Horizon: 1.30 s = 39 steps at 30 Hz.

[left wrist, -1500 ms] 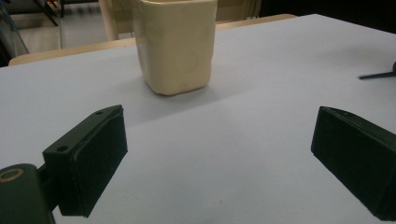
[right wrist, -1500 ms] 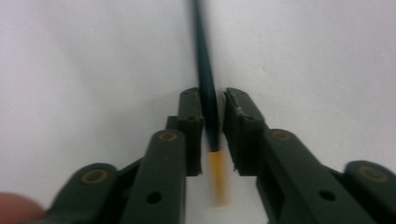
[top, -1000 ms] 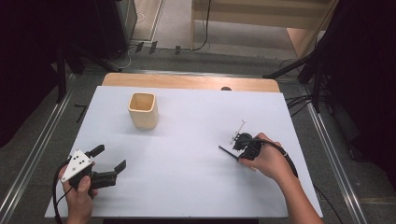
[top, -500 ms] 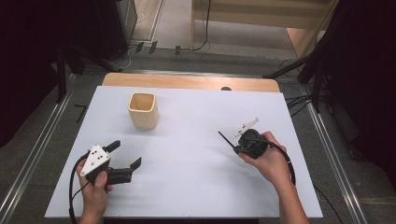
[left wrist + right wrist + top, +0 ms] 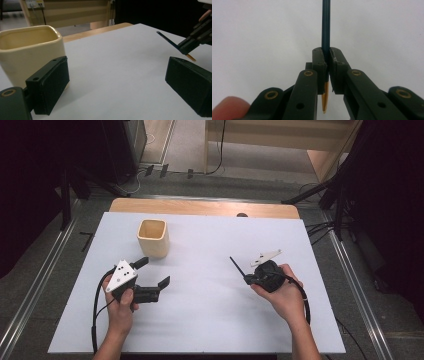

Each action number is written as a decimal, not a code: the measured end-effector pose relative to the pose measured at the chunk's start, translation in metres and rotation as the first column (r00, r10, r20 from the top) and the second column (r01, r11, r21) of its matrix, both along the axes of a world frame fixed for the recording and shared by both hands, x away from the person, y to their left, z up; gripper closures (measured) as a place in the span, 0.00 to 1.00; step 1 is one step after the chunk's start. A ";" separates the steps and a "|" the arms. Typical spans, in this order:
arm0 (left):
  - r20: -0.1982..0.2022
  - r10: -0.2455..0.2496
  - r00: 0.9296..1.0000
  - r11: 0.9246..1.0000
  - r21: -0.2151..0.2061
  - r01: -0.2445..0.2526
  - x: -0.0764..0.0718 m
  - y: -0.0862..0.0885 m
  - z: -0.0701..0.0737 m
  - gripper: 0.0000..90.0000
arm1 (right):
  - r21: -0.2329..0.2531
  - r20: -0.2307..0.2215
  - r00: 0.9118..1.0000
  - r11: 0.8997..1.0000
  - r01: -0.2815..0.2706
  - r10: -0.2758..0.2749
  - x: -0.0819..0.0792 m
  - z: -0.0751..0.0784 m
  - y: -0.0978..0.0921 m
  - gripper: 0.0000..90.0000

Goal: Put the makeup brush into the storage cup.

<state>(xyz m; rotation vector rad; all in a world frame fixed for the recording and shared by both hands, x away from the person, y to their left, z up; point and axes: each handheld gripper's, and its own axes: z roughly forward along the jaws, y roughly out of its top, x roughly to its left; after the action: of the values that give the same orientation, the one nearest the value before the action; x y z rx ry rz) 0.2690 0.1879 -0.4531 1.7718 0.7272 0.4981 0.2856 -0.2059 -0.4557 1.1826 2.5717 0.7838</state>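
Your left claw (image 5: 152, 272) has slid in, jaws apart, beside the cup (image 5: 152, 237); your right claw (image 5: 249, 279), clamped on the pencil (image 5: 236, 266), points its long axis up-left toward that cup.

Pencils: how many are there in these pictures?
1. The dark blue pencil with a bare wood tip is clamped between the jaws of the right gripper, above the white table. None shows elsewhere.

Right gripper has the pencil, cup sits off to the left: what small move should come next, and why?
Probably carry the right gripper toward the cup. Its jaws are shut on the dark pencil, the cup stands upright and open-topped, and the left gripper waits open beside it.
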 end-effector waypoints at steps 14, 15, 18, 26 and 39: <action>0.000 -0.074 0.997 0.997 -0.019 0.074 -0.006 -0.006 0.002 0.07 | 0.088 0.095 0.995 0.996 -0.015 0.007 -0.015 -0.001 0.021 0.94; -0.004 -0.080 0.997 0.997 -0.021 0.080 -0.005 -0.007 0.001 0.07 | 0.090 0.097 0.995 0.996 -0.020 0.011 -0.016 -0.002 0.024 0.94; -0.022 -0.091 0.996 0.996 -0.018 0.091 -0.005 -0.010 0.000 0.07 | 0.115 0.106 0.994 0.993 -0.039 0.027 -0.017 -0.002 0.031 0.94; -0.038 -0.102 0.994 0.994 -0.030 0.101 -0.004 -0.009 0.000 0.08 | 0.122 0.145 0.987 0.989 -0.086 0.068 -0.023 -0.003 0.051 0.94; -0.067 -0.141 0.988 0.989 -0.061 0.137 -0.003 -0.014 -0.002 0.08 | 0.134 0.189 0.976 0.982 -0.134 0.108 -0.029 -0.005 0.069 0.94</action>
<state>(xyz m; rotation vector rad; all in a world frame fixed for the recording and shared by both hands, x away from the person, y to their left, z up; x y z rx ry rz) 0.2660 0.1738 -0.4552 1.7806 0.6547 0.3195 0.2570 -0.1370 -0.4607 0.9481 2.4898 1.0709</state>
